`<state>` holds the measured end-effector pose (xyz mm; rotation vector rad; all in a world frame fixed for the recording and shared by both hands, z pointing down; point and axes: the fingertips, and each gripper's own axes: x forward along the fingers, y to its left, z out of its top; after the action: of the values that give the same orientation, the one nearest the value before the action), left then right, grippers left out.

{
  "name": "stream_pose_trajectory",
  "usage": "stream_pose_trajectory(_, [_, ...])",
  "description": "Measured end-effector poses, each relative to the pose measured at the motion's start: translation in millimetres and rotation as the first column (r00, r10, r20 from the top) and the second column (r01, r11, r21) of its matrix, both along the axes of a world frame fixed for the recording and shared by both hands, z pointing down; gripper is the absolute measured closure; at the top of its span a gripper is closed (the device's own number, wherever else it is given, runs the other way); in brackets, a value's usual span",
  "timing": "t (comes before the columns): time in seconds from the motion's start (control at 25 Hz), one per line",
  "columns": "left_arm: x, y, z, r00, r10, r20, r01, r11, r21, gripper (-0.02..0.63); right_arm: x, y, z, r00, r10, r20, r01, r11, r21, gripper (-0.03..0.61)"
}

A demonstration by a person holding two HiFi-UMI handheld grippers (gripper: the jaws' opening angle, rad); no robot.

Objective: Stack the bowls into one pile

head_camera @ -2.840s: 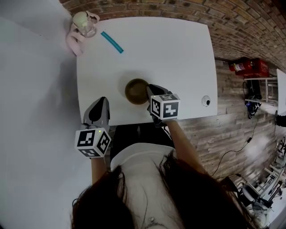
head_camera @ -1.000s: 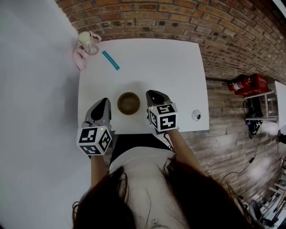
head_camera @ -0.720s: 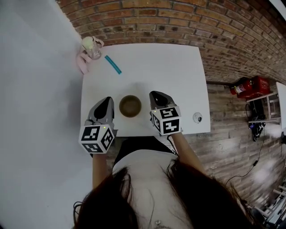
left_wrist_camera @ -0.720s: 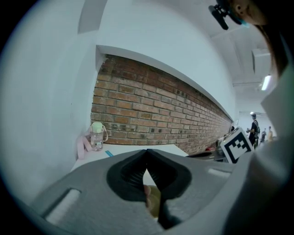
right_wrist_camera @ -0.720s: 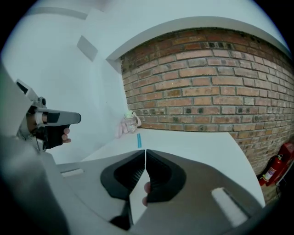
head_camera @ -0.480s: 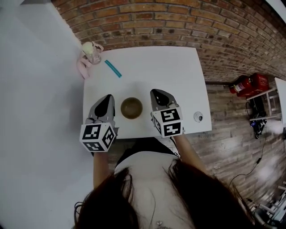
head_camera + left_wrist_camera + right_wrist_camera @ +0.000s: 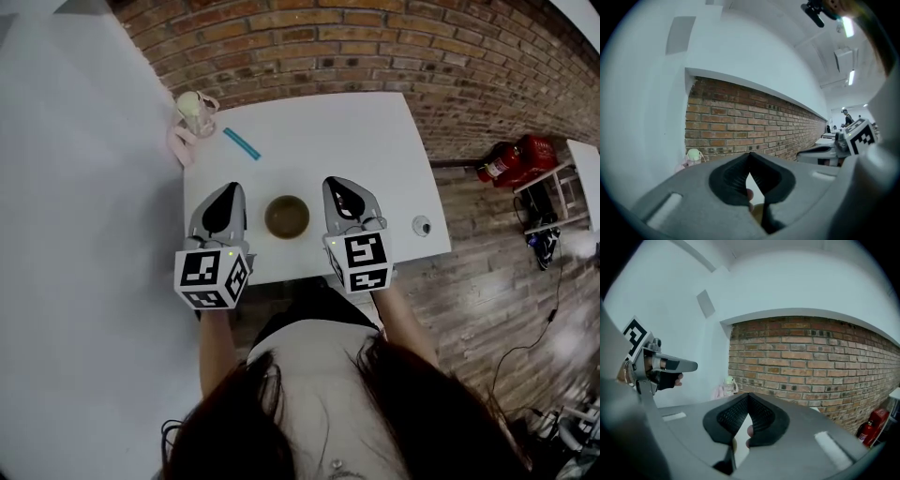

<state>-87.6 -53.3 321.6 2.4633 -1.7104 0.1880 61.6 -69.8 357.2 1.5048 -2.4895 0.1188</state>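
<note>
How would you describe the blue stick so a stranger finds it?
Find the white table by the brick wall. Near its far left corner, beside the pale bottle, lies the blue stick. It alone is thin and straight, unlike the round brown bowl.

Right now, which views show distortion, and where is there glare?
Head view: wide-angle bending curves the table edges; the bowl is sharp. Left gripper view: strong fisheye, black corners, ceiling lamp glares upper right. Right gripper view: same fisheye, the brick wall bows, no glare.
</note>
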Motion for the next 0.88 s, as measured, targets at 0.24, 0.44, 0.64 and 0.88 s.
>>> stream_pose_trajectory(0.24, [-4.6,18.1,-11.8,1.000,0.030,-0.008,-0.030,0.999,0.040,0.611,3.6,23.8,-23.1,0.998,0.067,-0.005,-0.067,0.995,0.078,0.575])
stream_pose_trajectory(0.44, [-11.3,33.5,-21.1,0.999,0.048,-0.019,-0.047,0.996,0.073,0.611,0.8,45.0,-42.9,0.996,0.093,0.007,-0.093,0.986,0.140,0.575])
stream_pose_trajectory(0.64, [-18.2,46.7,-32.4,0.998,0.054,-0.022,-0.051,0.992,0.117,0.611,0.0,62.5,-58.1,0.993,0.118,0.030,-0.121,0.974,0.192,0.575])
stream_pose_trajectory(0.88, [-27.2,55.5,-47.9,0.999,0.045,-0.019,-0.042,0.987,0.153,0.611,-3.2,75.0,-77.8,0.989,0.133,0.060,-0.143,0.960,0.239,0.575])
